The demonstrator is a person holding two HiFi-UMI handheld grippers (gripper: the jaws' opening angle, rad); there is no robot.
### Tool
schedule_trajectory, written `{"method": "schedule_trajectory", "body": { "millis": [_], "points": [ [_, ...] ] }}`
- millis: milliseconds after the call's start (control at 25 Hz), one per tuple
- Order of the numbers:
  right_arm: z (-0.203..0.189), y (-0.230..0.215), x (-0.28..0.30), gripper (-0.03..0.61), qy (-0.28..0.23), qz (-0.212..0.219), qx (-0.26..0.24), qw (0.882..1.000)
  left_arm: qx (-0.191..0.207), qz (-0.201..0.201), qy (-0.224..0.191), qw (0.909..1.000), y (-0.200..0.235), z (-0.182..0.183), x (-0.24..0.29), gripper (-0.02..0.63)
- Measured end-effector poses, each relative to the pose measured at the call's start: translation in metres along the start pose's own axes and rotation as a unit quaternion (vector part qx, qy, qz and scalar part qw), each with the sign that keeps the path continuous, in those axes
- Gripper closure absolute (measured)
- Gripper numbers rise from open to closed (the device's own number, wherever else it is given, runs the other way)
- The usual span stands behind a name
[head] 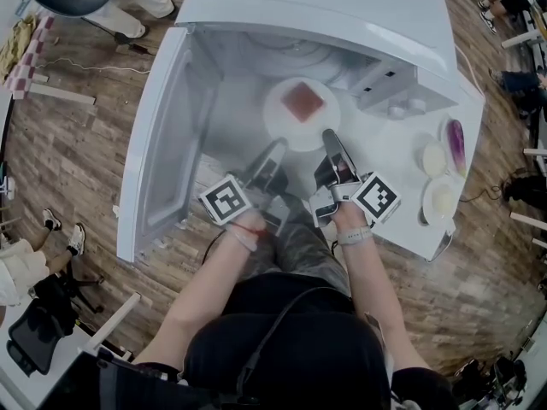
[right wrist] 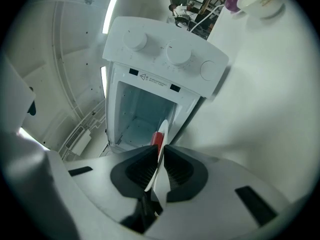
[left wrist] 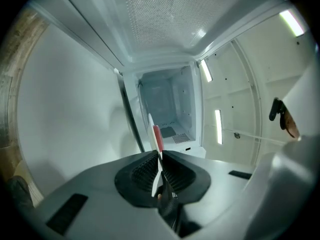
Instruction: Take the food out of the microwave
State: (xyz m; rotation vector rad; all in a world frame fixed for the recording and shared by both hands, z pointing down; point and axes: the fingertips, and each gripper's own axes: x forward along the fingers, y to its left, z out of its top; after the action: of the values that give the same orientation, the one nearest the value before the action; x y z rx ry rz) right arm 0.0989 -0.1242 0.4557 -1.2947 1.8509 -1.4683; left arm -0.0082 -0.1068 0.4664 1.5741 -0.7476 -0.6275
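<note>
While both grippers share the load, we see the round white plate (head: pixel 286 128) with its square reddish-brown slab of food (head: pixel 302 101) held at the mouth of the white microwave (head: pixel 342 7). We cannot tell whether its far edge is still inside the cavity.

The left gripper (left wrist: pixel 159 156) has its black ribbed pads pinching the plate's near rim, which runs edge-on between them. The right gripper (right wrist: pixel 160 151) does the same on the rim just beside it, pads pressed onto the thin white edge. In both gripper views the red food shows just past the jaw tips, with the pale cavity beyond it.

We note what crowds the path. The white microwave door (head: pixel 167 135) stands swung open on the left, close along the left gripper's side. The control panel (right wrist: pixel 165 54), with two round white knobs (right wrist: pixel 135 40), juts on the right, near the right gripper.

Around it, the white table (head: pixel 389 165) to the right carries two small plates (head: pixel 434 158) of pale food and a purple eggplant (head: pixel 456 143), all well apart from the held plate. Each gripper shows its black-and-white marker cube (head: pixel 226 199) near the person's wrists. On the wooden floor (head: pixel 68 161) to the left we see a bystander's sneakers (head: pixel 75 239).
</note>
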Motion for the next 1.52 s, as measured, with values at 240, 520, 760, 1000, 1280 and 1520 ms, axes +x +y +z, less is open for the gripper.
{"method": "schedule_trajectory", "body": {
  "millis": [240, 520, 760, 1000, 1280, 1520],
  "points": [
    [-0.005, -0.002, -0.015, 0.525, -0.004, 0.000, 0.000, 1.000, -0.001, 0.001, 0.008, 1.0000, 0.001, -0.013, -0.008, 0.581],
    [-0.011, -0.006, -0.028, 0.525, -0.006, -0.004, -0.006, 1.000, 0.005, 0.005, 0.018, 0.9998, 0.004, -0.023, -0.017, 0.581],
    [-0.019, -0.009, -0.035, 0.526, -0.006, -0.008, 0.002, 1.000, 0.017, 0.008, 0.028, 0.9994, 0.009, -0.028, -0.025, 0.581],
    [-0.025, -0.016, -0.048, 0.526, -0.007, -0.013, 0.005, 1.000, 0.013, 0.010, 0.034, 0.9993, 0.012, -0.040, -0.032, 0.581],
    [-0.034, -0.023, -0.059, 0.526, -0.008, -0.020, 0.011, 1.000, 0.043, 0.002, 0.048, 0.9979, 0.010, -0.046, -0.039, 0.581],
    [-0.043, -0.024, -0.067, 0.526, -0.004, -0.021, 0.011, 1.000, 0.043, 0.006, 0.051, 0.9977, 0.012, -0.052, -0.049, 0.581]
  ]
}}
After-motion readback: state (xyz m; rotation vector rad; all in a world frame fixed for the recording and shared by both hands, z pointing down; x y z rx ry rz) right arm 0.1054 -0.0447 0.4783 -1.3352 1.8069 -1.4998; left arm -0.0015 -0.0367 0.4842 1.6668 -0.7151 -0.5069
